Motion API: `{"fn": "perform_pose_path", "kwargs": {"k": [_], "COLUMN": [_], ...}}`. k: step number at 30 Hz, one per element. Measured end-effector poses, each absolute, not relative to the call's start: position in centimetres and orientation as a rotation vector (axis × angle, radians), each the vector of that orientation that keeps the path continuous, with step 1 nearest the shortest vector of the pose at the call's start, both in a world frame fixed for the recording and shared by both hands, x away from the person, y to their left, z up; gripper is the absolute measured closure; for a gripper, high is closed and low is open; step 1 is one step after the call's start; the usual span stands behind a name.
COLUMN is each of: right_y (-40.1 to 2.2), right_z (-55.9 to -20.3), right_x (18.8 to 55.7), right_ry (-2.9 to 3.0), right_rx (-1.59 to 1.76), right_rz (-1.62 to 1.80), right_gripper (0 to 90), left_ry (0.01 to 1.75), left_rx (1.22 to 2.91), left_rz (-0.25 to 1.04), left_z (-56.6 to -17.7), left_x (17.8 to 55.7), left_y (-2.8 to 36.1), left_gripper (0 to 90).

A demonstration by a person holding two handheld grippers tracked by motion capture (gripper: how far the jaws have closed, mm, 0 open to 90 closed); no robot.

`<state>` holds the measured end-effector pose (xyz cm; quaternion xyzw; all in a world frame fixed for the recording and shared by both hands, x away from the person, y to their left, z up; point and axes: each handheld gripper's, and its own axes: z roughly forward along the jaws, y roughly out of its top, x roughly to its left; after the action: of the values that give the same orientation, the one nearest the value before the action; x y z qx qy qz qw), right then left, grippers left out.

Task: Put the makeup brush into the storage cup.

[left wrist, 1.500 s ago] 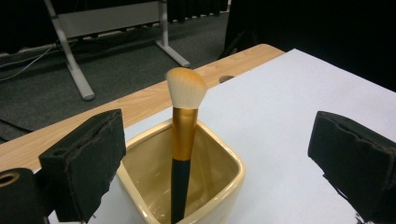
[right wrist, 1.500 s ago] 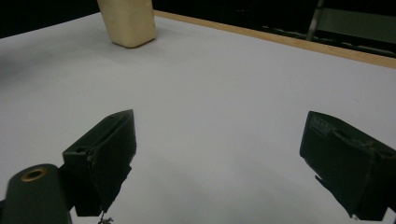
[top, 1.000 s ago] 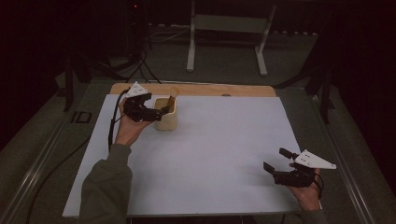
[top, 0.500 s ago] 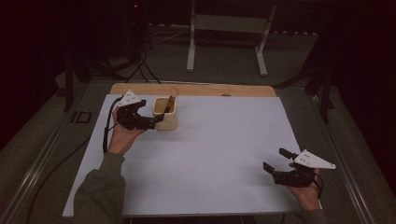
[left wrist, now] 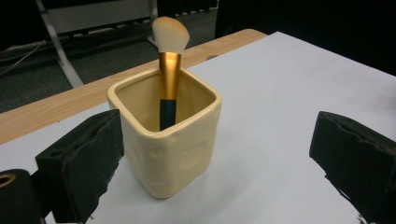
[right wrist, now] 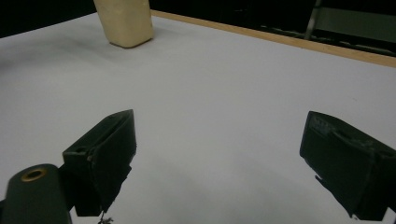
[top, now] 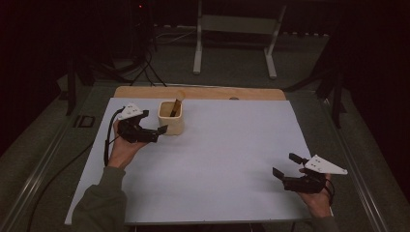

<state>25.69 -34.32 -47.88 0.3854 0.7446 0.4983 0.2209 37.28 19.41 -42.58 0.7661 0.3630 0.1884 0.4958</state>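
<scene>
A cream square ceramic cup [top: 171, 118] [left wrist: 168, 135] stands upright at the back left of the white table [top: 217, 154]. Inside it leans a makeup brush [left wrist: 168, 70] with a gold ferrule, dark handle and pale bristles pointing up; it also shows as a brown stick [top: 176, 105] in the high view. My left gripper [top: 157, 130] [left wrist: 219, 168] is open just left of the cup, jaws wide and touching nothing. My right gripper [top: 286, 165] [right wrist: 219, 168] is open near the front right edge, hovering over bare table. The cup's base [right wrist: 124, 21] shows far off in the right gripper view.
A wooden strip [top: 203, 93] runs along the table's far edge. Beyond it stands a white metal frame [top: 234, 38] on the dark floor. A black cable [top: 107, 140] trails from the left gripper. A metal rail [top: 43, 164] borders the left side.
My left gripper has drawn back to the left, away from the cup, with its jaws spread. The brush stays in the cup. The right gripper has held still.
</scene>
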Motion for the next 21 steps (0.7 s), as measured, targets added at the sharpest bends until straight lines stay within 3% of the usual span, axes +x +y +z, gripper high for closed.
{"fn": "perform_pose_path", "kwargs": {"k": [21], "right_y": [-34.3], "right_z": [-47.9], "right_x": [25.7], "right_ry": [2.055], "right_rx": [1.070], "right_rz": [1.379], "right_gripper": [10.7], "left_ry": [0.870], "left_rx": [1.839], "left_rz": [0.467], "left_z": [-43.2], "left_x": [34.6], "left_y": [20.2], "left_gripper": [3.5]}}
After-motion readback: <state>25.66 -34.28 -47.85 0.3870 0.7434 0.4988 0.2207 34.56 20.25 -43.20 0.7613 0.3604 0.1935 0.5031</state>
